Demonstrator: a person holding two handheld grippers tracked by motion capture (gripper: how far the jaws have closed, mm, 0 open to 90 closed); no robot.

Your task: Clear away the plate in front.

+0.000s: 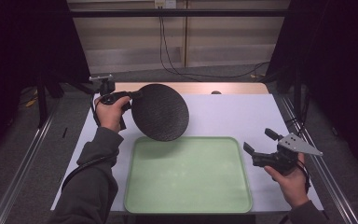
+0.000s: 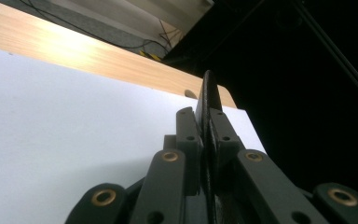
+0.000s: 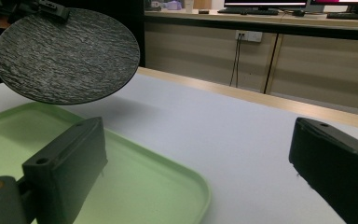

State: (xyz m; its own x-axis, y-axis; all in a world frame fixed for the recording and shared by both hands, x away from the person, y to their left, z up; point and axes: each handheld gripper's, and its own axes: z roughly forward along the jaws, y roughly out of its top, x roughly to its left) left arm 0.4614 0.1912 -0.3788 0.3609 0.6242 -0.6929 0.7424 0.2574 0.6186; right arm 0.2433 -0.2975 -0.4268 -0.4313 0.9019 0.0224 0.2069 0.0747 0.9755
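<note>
A round black plate with a rough slate-like surface (image 1: 160,112) hangs in the air above the far left corner of a pale green tray (image 1: 186,175). My left gripper (image 1: 137,94) is shut on the plate's left rim and holds it tilted. In the left gripper view the plate (image 2: 209,100) stands edge-on between the closed jaws. The right gripper view has the plate (image 3: 65,55) at upper left, over the tray (image 3: 135,186). My right gripper (image 1: 258,141) rests to the right of the tray, open, with nothing between its jaws.
A white mat (image 1: 233,114) covers the tabletop, with a strip of bare wood (image 1: 205,87) at the far edge. Metal frame rails (image 1: 328,177) run along both sides of the table. Cables (image 1: 177,70) lie on the floor beyond.
</note>
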